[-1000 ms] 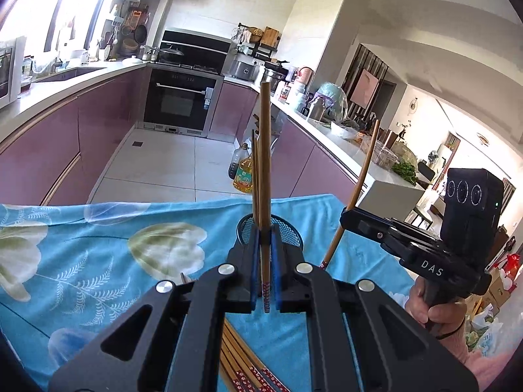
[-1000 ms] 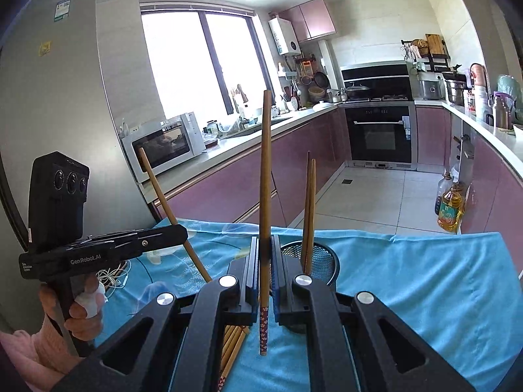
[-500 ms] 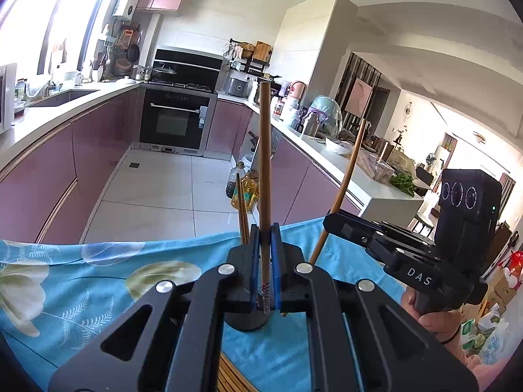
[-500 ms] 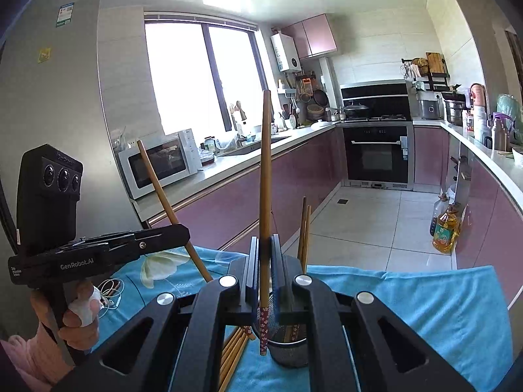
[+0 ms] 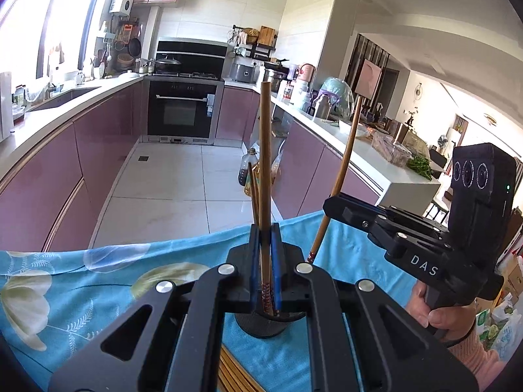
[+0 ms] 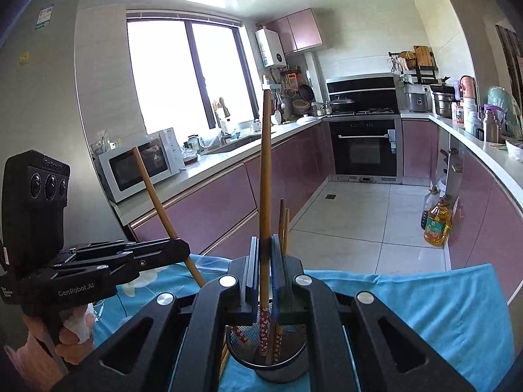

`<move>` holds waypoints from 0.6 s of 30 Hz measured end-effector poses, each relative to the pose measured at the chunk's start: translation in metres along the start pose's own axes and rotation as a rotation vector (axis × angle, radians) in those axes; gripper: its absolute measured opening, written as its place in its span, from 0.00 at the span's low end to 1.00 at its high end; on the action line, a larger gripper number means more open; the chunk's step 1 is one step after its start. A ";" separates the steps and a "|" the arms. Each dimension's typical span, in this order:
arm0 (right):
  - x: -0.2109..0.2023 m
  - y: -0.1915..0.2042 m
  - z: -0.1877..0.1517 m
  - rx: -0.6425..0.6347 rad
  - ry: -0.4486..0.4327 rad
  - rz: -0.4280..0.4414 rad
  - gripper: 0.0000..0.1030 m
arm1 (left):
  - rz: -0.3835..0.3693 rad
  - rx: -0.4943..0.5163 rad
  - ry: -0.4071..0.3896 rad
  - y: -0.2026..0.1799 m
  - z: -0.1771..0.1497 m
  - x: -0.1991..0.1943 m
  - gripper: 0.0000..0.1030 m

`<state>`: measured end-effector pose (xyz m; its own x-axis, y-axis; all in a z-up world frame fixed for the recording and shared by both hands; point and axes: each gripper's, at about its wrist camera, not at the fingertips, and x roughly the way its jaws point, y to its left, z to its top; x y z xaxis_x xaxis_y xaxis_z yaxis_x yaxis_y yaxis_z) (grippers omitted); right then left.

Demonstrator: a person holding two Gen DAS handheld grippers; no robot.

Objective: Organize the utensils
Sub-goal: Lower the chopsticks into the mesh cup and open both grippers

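Gripping one chopstick (image 6: 265,176) upright, my right hand-held gripper (image 6: 265,281) hangs over the mesh holder (image 6: 281,364) at lower centre. My left hand-held gripper (image 5: 265,271), marked "GenRobot.AI", clamps another chopstick (image 5: 265,163); "DAS" seems printed on the right one.

My left gripper (image 5: 265,261) & right gripper (image 6: 265,271) look matt black plastic w/ shiny metal screws. The chopstick (image 5: 265,170) I pinch is smooth brown wood, patterned at the end. Holder (image 6: 278,352) is black wire mesh, metal by the look. Tablecloth (image 5: 81,281) is soft matt blue cloth w/ flower print. Floor (image 5: 170,176) is glossy tile; cabinets (image 6: 212,209) semi-gloss mauve.
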<state>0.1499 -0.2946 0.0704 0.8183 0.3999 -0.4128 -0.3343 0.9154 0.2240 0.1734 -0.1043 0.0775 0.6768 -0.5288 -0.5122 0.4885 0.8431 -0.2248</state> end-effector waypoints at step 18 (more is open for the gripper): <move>0.054 -0.016 -0.030 0.028 0.250 -0.045 0.06 | 0.024 0.048 0.181 0.011 -0.018 0.068 0.07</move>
<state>0.1853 -0.2861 0.0185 0.6900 0.3608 -0.6275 -0.2844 0.9323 0.2235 0.2147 -0.1287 0.0252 0.5807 -0.4784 -0.6587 0.5017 0.8475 -0.1732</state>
